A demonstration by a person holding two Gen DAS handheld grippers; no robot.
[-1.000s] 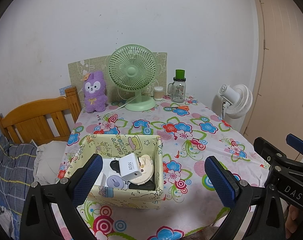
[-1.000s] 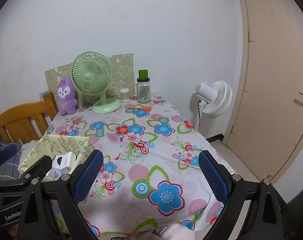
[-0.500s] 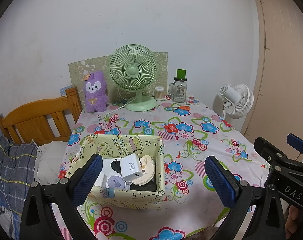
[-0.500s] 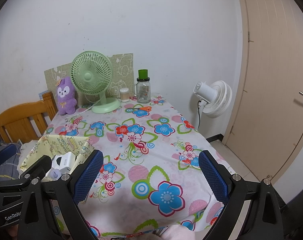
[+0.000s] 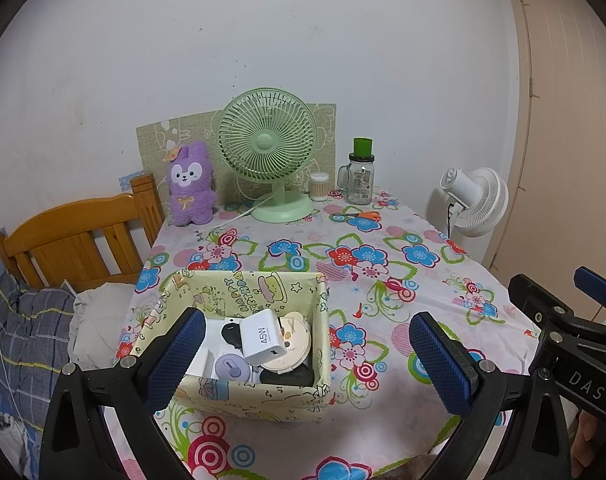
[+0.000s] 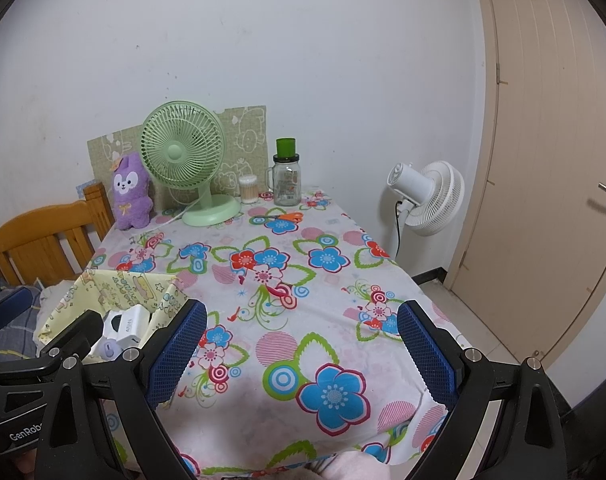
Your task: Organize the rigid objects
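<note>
both claws hang spread apart and empty, left claw above the box at the tabletop's near left, right claw over bare cloth. a white charger tops the box's clutter. green fan, purple plush, jar and scissors line the far edge.

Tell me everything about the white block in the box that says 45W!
The white 45W charger is a smooth, glossy plastic block with rounded edges and grey "45W" print on its upper face. It lies tilted on top of the other things in the yellow cartoon-print box, resting against a round cream disc and beside a small lilac round piece. No prongs or cable show. Neither gripper touches it.
</note>
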